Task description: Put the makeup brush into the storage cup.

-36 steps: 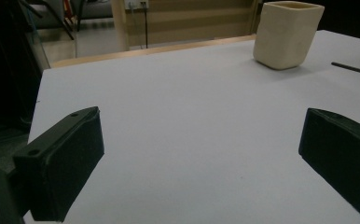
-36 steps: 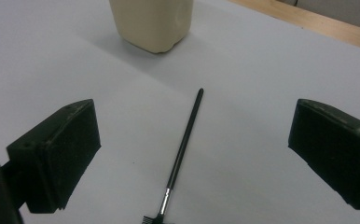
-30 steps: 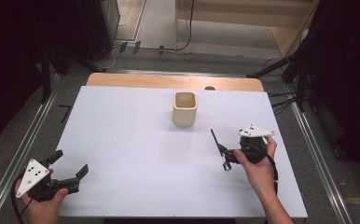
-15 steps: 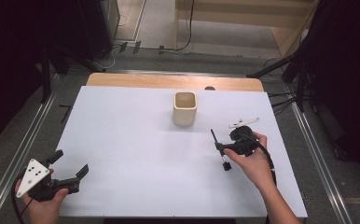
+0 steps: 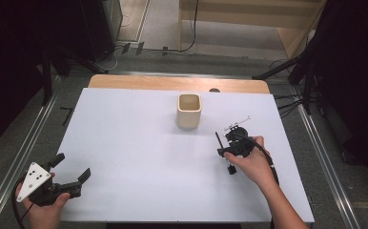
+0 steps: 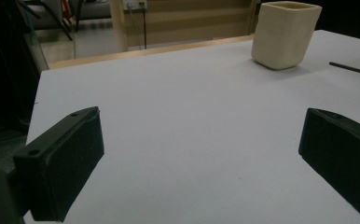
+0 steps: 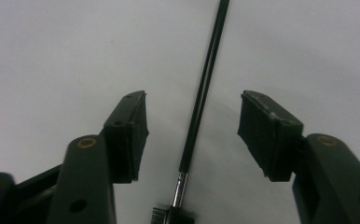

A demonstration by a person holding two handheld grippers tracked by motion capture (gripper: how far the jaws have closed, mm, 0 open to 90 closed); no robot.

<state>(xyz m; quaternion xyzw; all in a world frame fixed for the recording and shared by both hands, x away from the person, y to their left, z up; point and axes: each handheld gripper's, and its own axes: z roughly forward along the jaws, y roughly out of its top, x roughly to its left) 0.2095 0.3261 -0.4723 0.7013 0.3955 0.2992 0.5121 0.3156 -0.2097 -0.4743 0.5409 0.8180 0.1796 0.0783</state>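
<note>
**Right gripper straddling a thin brush**

On the white table (image 5: 139, 157), right of centre, a thin black brush (image 7: 205, 88) is lying between the right gripper (image 7: 192, 126)'s jaws, which have just been closing but are not touching it. The left gripper (image 6: 201, 154) is resting wide open, facing the beige cup (image 6: 284, 33).

The left gripper (image 6: 201, 163) holds its two black jaws wide apart, low over the white table (image 6: 178, 112). Beyond them, toward the table's far edge, stands a cream cup (image 6: 285, 35); a thin black rod (image 6: 353, 70) lies just right of the cup.
</note>
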